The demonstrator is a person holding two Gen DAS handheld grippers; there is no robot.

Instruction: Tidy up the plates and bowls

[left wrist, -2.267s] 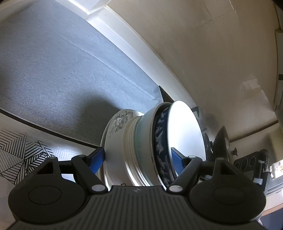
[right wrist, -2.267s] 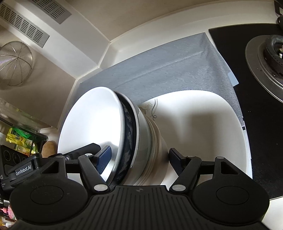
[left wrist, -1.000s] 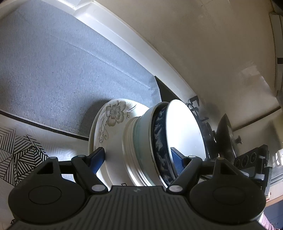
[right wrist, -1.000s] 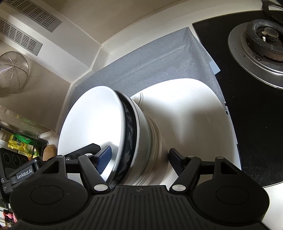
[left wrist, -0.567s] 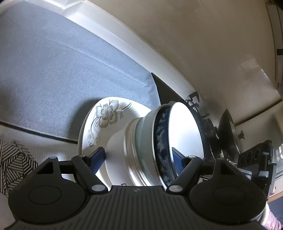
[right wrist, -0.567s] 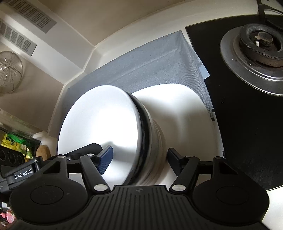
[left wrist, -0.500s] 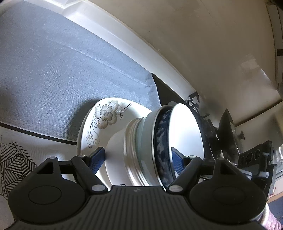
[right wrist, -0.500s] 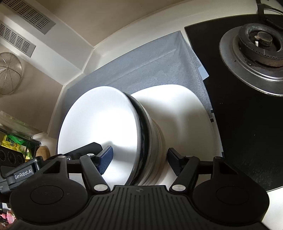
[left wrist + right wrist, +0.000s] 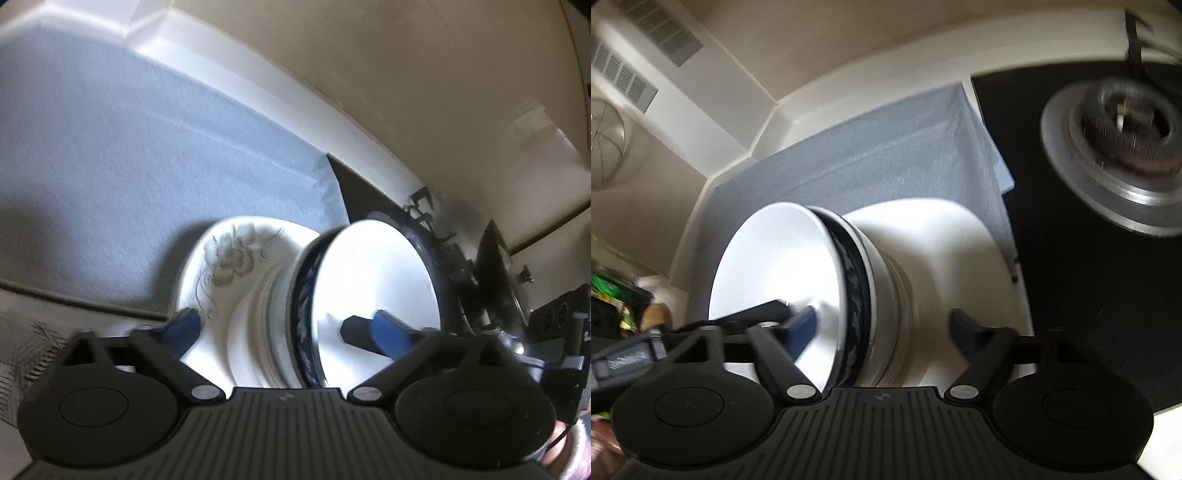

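Both the left tool (image 9: pixel 280 325) and the right tool (image 9: pixel 882 325) have just spread their jaws and stand open around the nested stack of white and dark blue bowls (image 9: pixel 332 306), which now rests, released, on the white flower-painted plate (image 9: pixel 229 251) on the tabletop (image 9: pixel 110 147).

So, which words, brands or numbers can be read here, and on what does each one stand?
Nothing here can be read.
White label on the black housing: too blurred to read.
Print on the green packet: too blurred to read.
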